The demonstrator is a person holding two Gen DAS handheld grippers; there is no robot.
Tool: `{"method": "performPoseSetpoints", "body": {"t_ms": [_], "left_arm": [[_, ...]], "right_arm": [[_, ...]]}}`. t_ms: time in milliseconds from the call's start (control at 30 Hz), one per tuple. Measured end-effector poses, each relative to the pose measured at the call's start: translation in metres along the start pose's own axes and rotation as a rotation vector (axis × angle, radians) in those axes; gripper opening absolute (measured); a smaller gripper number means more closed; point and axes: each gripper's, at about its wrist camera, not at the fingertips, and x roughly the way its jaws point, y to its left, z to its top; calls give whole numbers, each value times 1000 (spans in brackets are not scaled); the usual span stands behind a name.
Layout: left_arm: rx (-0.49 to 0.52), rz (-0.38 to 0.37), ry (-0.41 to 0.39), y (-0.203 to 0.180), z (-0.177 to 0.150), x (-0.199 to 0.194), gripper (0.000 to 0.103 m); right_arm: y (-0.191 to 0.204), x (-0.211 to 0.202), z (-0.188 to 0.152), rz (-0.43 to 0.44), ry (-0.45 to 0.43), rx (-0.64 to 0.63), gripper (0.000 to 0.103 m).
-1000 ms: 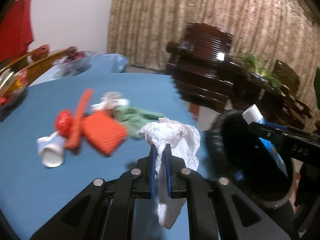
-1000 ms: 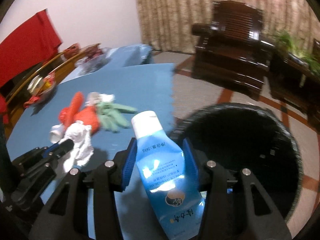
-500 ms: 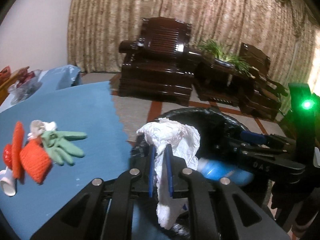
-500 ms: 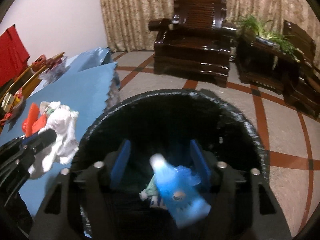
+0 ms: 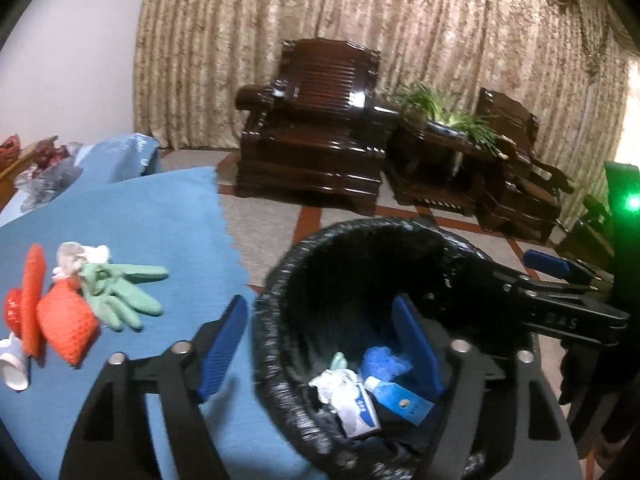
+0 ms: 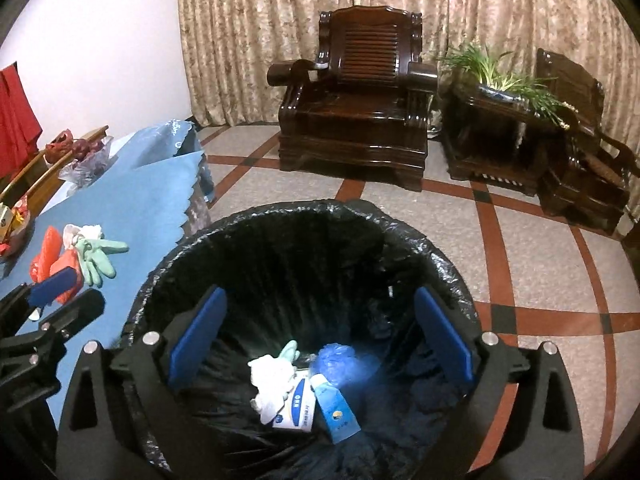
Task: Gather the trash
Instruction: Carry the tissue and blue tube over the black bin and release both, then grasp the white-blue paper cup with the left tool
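A black-lined bin (image 6: pixel 256 216) stands on the floor beside the blue-clothed table (image 5: pixel 168 216). At its bottom lie a white crumpled tissue (image 6: pixel 272 376), a blue tube (image 6: pixel 334 410), a small white and blue pack (image 6: pixel 298 410) and blue crumpled stuff (image 6: pixel 340 360). My right gripper (image 6: pixel 318 344) hangs over the bin, jaws opening, nothing between them. My left gripper (image 5: pixel 320 344) straddles the bin's near rim (image 5: pixel 272 280), jaws opening, empty. On the table remain a green glove (image 5: pixel 120 292), orange knitted pieces (image 5: pixel 64 324), a red thing (image 5: pixel 12 312) and a white cup (image 5: pixel 14 364).
Dark wooden armchairs (image 6: pixel 360 112) and a side table with a green plant (image 6: pixel 504 76) stand before the curtains. Tiled floor (image 6: pixel 520 260) with red stripes lies right of the bin. A glass bowl (image 6: pixel 88 160) with wrapped items sits at the table's far end.
Both grippers swung from the table to over the bin. The right one let the blue tube fall in; the left one then opened and dropped the white tissue into the bin.
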Motion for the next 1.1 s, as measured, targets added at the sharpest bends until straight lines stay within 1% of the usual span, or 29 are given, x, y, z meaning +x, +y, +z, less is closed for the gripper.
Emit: {"method": "performPoseSetpoints", "body": {"t_ms": [100, 200, 367, 400, 700, 833, 933, 1033, 1100], "left_arm": [[-35, 55, -18, 21, -5, -14, 90], [-71, 101, -23, 44, -9, -24, 92], [-131, 210, -28, 93, -23, -46, 93], [-137, 225, -29, 99, -25, -49, 93], [-204, 453, -31, 186, -55, -87, 92], [-244, 517, -21, 223, -67, -92, 91], [-280, 549, -5, 246, -74, -89, 88], [-324, 560, 7, 267, -81, -85, 87], [-337, 562, 17, 273, -85, -81, 87]], "right_arm": [[9, -2, -1, 20, -4, 0, 95], [23, -3, 0, 49, -6, -7, 95], [61, -2, 2, 114, -5, -38, 96], [73, -1, 3, 133, -2, -51, 96], [174, 12, 7, 287, -12, -181, 96], [216, 22, 7, 334, -18, -233, 96], [239, 32, 5, 356, -11, -252, 96], [260, 42, 3, 368, -10, -276, 96], [273, 50, 2, 374, -3, -287, 96]]}}
